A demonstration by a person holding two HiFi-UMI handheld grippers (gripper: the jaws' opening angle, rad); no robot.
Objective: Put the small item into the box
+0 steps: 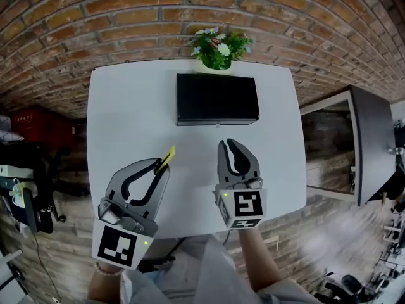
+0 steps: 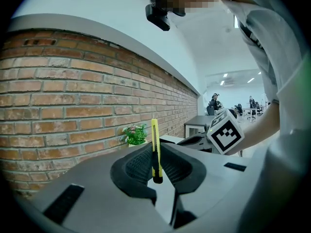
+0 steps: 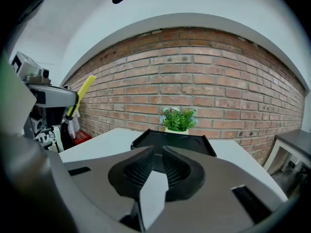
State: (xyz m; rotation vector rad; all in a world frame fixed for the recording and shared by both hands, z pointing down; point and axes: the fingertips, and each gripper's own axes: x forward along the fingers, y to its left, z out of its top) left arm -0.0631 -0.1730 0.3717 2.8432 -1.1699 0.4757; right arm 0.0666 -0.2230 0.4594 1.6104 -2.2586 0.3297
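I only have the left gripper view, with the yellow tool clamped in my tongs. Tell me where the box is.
Observer: A black box lies at the far side of the white table, directly in front of the potted plant.
Operator: Report the right tongs.
Observer: The right tongs are drawn together with nothing between them, aimed at the box.
Operator: Give me my position against the box.
Observer: The head view shows the left tongs over the table's near half, with the box ahead and to their right. The yellow tool sticks out past their tips.
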